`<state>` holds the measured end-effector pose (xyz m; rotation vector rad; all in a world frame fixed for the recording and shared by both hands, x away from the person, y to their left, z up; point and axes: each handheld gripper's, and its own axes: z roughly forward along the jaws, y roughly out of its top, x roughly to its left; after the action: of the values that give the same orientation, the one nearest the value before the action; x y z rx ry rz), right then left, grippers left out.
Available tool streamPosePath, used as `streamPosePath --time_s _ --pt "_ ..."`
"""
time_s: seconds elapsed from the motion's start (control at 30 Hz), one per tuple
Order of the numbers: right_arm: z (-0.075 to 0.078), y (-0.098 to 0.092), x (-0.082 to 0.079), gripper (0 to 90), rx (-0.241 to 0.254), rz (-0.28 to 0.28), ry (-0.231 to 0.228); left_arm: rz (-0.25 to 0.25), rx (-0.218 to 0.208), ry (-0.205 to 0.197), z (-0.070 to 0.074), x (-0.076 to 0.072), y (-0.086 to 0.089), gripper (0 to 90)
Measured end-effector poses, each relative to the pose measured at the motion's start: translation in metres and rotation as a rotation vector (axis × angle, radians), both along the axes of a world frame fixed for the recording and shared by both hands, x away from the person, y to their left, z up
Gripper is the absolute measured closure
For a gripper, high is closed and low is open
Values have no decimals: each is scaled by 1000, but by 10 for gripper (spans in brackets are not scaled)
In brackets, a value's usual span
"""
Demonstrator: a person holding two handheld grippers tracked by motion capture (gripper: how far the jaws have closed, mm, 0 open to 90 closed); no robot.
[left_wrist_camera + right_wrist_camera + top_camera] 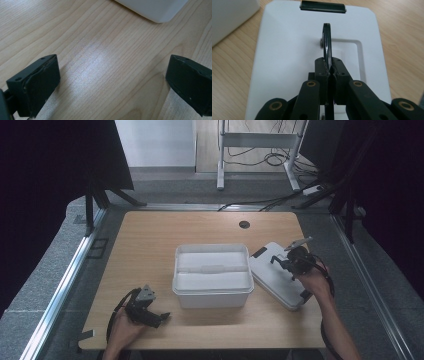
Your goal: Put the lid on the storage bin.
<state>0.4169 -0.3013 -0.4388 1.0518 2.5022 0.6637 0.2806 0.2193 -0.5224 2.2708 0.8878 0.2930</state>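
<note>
A white lid (272,274) lies flat on the table just right of an open white box (212,299). The lid (287,50) has a thin black handle (326,42) standing up from a recess in its middle and a black latch (323,6) at its far edge. My right gripper (329,67) is shut on that handle, pads pressed against both its sides. From above, the right gripper (281,261) sits over the lid's centre. My left gripper (161,317) rests near the table's front left, jaws wide apart. Between its jaws, the left gripper (112,82) has bare wood.
The wooden table (150,235) has a cable hole (244,224) at the back. A corner of the white box (152,8) lies beyond the left gripper. The box's edge (229,15) is left of the lid. A white frame leg and cables (260,160) stand behind the table.
</note>
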Motion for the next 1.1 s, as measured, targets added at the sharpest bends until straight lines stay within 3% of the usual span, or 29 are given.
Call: streamPosePath --time_s 0.17,0.27,0.63,0.9,1.1 --pt "19 -13 2 845 56 24 -2 0 0 -1 0 0 0 0" --pt "36 -19 0 845 73 65 -6 0 0 -1 0 0 0 0" --pt "99 -28 -8 845 83 197 -19 2 -4 0 0 0 0 0" --pt "140 -20 -14 844 68 273 -51 3 -7 -1 0 0 -1 0" --pt "163 -13 -16 845 66 299 -84 3 -7 0 0 0 0 0"
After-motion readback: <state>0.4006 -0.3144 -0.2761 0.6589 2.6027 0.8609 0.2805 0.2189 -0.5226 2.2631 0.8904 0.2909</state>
